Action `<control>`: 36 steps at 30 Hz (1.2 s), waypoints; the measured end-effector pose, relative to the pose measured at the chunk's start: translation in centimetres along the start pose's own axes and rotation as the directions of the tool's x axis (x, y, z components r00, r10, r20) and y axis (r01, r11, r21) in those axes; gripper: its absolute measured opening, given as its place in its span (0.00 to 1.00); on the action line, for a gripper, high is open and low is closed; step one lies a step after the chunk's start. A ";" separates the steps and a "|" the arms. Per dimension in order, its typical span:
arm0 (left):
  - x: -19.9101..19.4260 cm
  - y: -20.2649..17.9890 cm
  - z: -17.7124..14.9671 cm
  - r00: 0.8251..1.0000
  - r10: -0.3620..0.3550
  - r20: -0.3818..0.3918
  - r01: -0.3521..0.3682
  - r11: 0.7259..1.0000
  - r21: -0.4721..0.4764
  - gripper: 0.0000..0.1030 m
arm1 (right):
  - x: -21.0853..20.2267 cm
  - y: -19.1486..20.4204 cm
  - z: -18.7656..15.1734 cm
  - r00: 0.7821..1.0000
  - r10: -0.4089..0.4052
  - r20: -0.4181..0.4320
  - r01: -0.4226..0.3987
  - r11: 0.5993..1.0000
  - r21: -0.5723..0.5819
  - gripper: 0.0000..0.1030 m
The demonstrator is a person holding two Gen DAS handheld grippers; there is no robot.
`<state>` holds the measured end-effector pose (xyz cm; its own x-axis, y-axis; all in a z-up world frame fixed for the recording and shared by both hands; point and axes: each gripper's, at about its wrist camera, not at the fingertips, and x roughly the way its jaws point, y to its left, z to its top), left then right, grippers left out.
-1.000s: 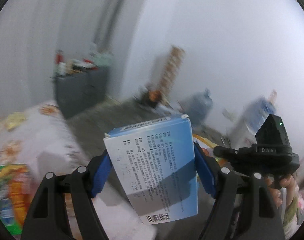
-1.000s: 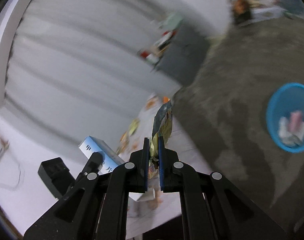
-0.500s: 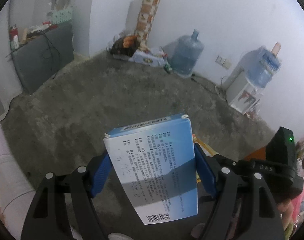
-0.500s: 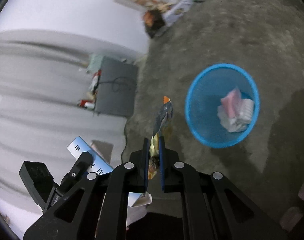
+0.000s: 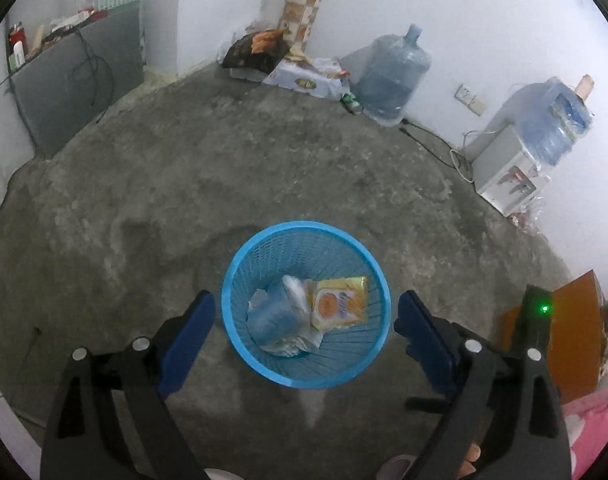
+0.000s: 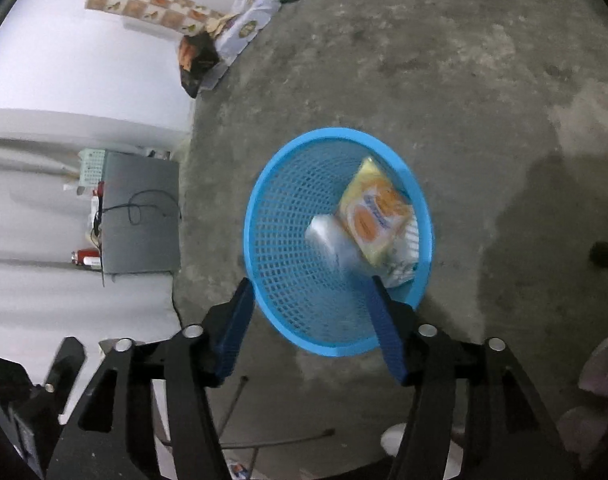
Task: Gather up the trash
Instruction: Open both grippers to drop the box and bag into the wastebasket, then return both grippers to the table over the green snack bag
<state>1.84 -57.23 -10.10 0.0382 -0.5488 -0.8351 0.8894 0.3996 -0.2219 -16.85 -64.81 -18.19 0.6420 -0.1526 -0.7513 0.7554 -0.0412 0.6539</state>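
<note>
A blue mesh basket [image 5: 304, 226] stands on the concrete floor right below both grippers. In it lie a yellow-orange snack wrapper [image 5: 339, 302], a blurred blue-and-white box [image 5: 272, 314] and some white crumpled trash. My left gripper [image 5: 304, 300] hangs above the basket, its jaws opening wide with nothing between them. In the right wrist view the basket [image 6: 331, 134] holds the same wrapper [image 6: 375, 212] and the blurred box [image 6: 335, 244]. My right gripper [image 6: 309, 284] points down at it, jaws opening and holding nothing.
A big water jug [image 5: 391, 76] and a water dispenser [image 5: 515, 168] stand by the far wall. Bags and a carton [image 5: 288, 68] lie in the corner. A dark cabinet [image 5: 76, 80] is on the left, an orange box [image 5: 575, 340] on the right.
Both grippers swung down over the blue basket. The left one let go of the blue box and the right one let go of the wrapper; both now lie in the basket.
</note>
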 end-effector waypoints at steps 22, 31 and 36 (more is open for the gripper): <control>-26.9 8.3 -8.7 0.923 0.116 0.366 -0.075 0.990 -0.123 0.89 | -11.7 17.6 -17.1 0.879 0.107 0.465 0.291 0.652 -0.700 0.92; -35.3 13.5 -15.0 0.861 0.217 0.460 -0.118 0.965 -0.235 0.90 | -14.4 21.0 -22.8 0.888 0.253 0.383 0.223 0.492 -0.842 0.92; -38.7 16.3 -18.8 0.828 0.278 0.488 -0.123 0.937 -0.326 0.90 | -16.1 22.0 -24.2 0.892 0.336 0.301 0.097 0.509 -0.855 0.92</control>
<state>6.32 -15.64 9.15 0.5010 -0.7011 -0.5074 0.6807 0.6813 -0.2693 -7.46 -39.39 6.16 0.7874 -0.4474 -0.4240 0.5586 0.8088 0.1838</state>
